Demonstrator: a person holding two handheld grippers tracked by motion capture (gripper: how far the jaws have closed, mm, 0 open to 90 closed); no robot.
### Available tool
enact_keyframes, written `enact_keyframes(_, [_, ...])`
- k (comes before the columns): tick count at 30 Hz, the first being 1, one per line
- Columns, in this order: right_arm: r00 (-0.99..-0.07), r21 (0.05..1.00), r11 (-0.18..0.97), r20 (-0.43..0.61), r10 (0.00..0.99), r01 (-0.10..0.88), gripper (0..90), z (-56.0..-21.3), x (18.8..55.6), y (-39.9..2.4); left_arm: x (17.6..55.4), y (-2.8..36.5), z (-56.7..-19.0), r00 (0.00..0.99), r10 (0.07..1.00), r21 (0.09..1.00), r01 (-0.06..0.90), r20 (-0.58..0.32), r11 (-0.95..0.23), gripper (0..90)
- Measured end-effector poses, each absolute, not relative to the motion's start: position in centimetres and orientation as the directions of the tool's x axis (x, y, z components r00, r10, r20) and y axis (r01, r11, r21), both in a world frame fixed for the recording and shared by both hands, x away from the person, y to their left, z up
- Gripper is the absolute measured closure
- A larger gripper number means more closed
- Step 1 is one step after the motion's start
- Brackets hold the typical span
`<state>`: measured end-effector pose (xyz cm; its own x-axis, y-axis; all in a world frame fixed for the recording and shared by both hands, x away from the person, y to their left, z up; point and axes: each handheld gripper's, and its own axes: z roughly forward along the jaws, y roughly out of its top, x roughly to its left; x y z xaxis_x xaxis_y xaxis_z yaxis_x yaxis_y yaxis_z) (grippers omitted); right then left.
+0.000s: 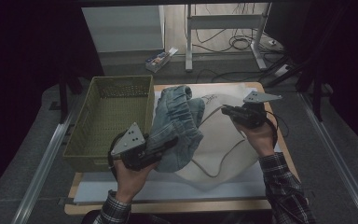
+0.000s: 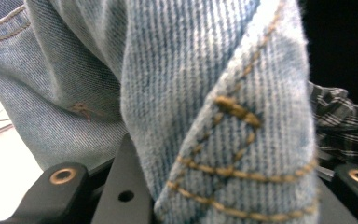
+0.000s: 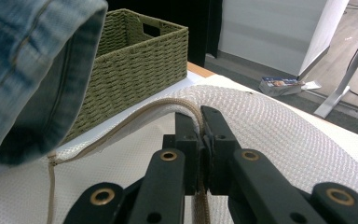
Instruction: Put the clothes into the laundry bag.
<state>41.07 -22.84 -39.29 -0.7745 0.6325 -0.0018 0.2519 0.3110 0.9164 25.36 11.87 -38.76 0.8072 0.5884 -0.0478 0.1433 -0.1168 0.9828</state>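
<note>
A bundle of light blue jeans (image 1: pixel 177 123) hangs above the table between the green basket and a white mesh bag (image 1: pixel 223 144). My left gripper (image 1: pixel 161 147) is shut on the bundle's lower edge. In the left gripper view the denim (image 2: pixel 191 93) with orange stitching lies across both jaws and hides their tips. My right gripper (image 1: pixel 226 111) is shut on the bag's beige zipper edge (image 3: pixel 186 105), which it holds raised off the table. In the right gripper view the gripper (image 3: pixel 200 116) has the zipper strip pinched, and the jeans (image 3: pixel 28 70) hang at the upper left.
A green woven basket (image 1: pixel 112 116) stands on the table's left side, close to the jeans. White sheeting (image 1: pixel 168 189) covers the wooden tabletop. On the floor beyond lie a small box (image 1: pixel 161 58), a desk frame (image 1: pixel 223 28) and cables.
</note>
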Motion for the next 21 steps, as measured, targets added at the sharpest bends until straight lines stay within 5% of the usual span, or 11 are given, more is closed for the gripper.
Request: enact_keyframes(21, [-0.77,0.92,0.302,-0.001,0.638,0.249,84.7,-39.2,41.0,-22.6,24.9,8.0,-42.7,0.865,0.497,0.978,0.16,-0.075,-0.131,71.5])
